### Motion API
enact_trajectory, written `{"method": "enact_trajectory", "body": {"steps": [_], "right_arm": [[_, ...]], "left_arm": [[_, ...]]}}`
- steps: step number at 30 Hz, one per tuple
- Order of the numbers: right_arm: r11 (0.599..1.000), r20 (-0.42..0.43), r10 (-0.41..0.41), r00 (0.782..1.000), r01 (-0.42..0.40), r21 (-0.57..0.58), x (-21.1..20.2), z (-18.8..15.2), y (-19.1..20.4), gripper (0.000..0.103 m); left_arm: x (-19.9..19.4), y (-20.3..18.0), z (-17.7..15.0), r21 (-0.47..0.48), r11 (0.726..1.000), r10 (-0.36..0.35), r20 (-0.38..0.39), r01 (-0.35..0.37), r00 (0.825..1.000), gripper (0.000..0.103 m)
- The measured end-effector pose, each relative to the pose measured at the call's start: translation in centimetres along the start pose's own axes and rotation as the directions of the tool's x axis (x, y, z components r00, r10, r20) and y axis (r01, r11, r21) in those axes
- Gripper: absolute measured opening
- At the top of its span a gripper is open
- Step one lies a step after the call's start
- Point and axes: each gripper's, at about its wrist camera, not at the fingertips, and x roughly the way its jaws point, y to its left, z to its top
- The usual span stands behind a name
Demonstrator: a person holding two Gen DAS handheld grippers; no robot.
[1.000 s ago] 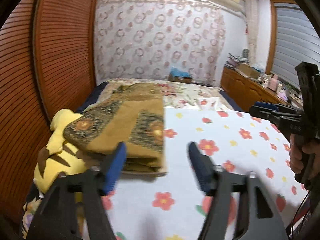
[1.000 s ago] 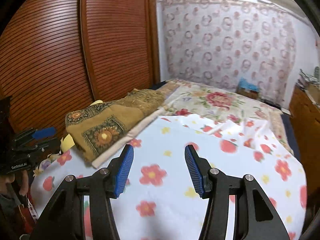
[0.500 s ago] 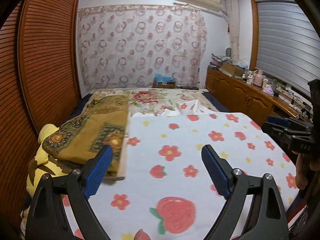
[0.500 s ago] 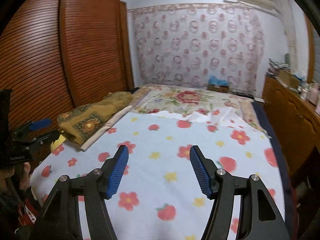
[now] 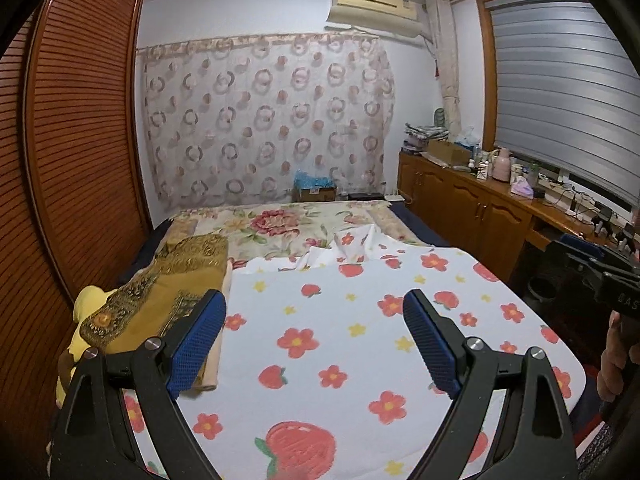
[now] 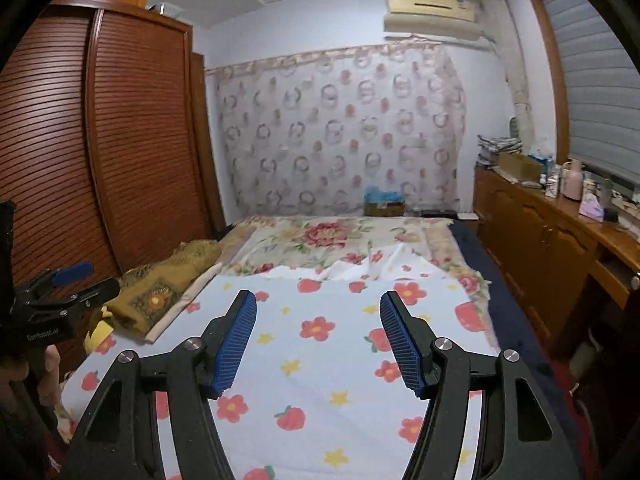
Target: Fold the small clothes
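Note:
A folded golden-brown patterned cloth (image 5: 160,308) lies on the left edge of the bed, partly resting on a yellow plush toy (image 5: 90,300). My left gripper (image 5: 314,300) hovers open and empty above the white flower-and-strawberry sheet (image 5: 340,272), its left finger just in front of the cloth. My right gripper (image 6: 318,298) is also open and empty over the middle of the sheet. From the right wrist view the folded cloth (image 6: 160,292) sits far left. Each gripper shows at the edge of the other's view, held by a hand.
A slatted wooden wardrobe (image 5: 80,160) runs close along the bed's left side. A wooden cabinet (image 5: 480,208) with clutter on top lines the right wall. A floral blanket (image 5: 280,224) covers the far half of the bed, below a patterned curtain (image 5: 264,120).
Both grippers have drawn back and risen away from the folded cloth, and their jaws have widened. The views have swung towards the middle of the bed.

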Motion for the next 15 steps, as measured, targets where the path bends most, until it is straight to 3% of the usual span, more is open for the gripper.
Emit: {"method": "enact_trajectory", "body": {"steps": [15], "right_arm": [[0.999, 0.009, -0.034, 0.999, 0.033, 0.019, -0.4, -1.8, 0.5, 0.066]], "left_arm": [[-0.4, -0.6, 0.3, -0.001, 1.000, 0.000, 0.013, 0.000, 1.000, 0.091]]}}
